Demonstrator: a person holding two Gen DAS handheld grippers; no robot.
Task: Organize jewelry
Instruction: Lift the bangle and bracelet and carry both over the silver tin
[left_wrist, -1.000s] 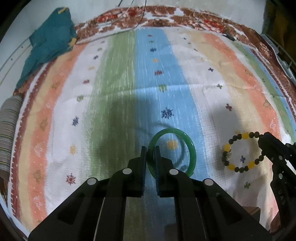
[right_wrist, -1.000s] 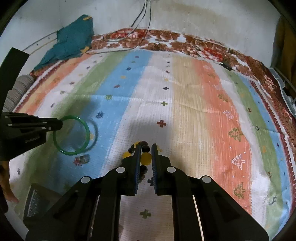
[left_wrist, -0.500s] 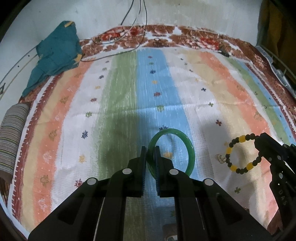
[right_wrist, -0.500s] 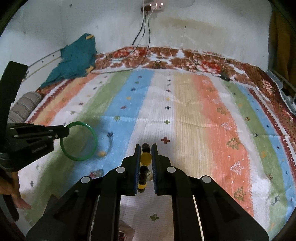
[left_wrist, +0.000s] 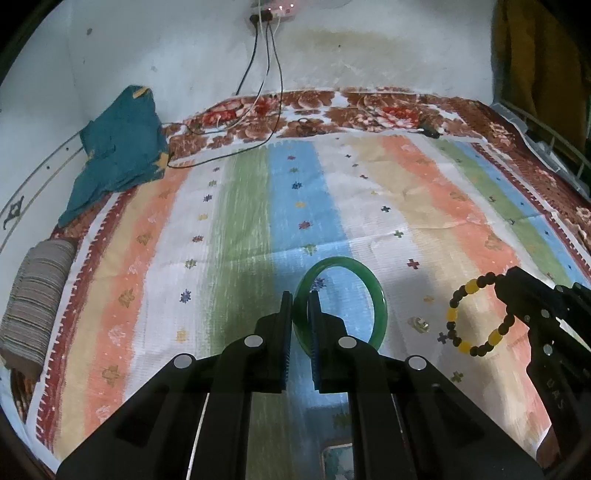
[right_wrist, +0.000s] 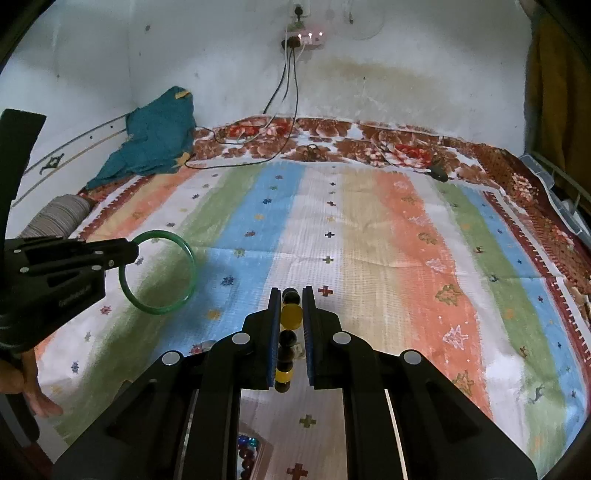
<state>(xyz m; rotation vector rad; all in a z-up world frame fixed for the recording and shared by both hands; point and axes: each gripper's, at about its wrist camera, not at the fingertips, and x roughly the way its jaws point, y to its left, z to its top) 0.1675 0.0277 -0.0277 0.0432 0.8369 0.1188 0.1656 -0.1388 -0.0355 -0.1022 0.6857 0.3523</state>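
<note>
My left gripper (left_wrist: 300, 297) is shut on a green bangle (left_wrist: 376, 295) and holds it in the air above the striped cloth (left_wrist: 240, 221). The same bangle (right_wrist: 184, 254) and left gripper (right_wrist: 131, 251) show at the left of the right wrist view. My right gripper (right_wrist: 291, 291) is shut on a bracelet of black and yellow beads (right_wrist: 291, 314), also lifted; it hangs edge-on between the pads. In the left wrist view this bracelet (left_wrist: 452, 314) hangs from the right gripper (left_wrist: 502, 284) at the right. A small ring-like piece (left_wrist: 419, 324) lies on the cloth.
A teal cloth (left_wrist: 118, 147) lies bunched at the far left corner. A striped roll (left_wrist: 37, 306) lies at the left edge. Cables (left_wrist: 266, 92) hang from a wall socket onto the floral blanket (left_wrist: 369, 110). Part of a box with beads (right_wrist: 247, 454) shows under the right gripper.
Both grippers have risen and tilted up with their bracelets; the wall and socket have come into view. The bangle and beaded bracelet have lifted farther off the cloth.
</note>
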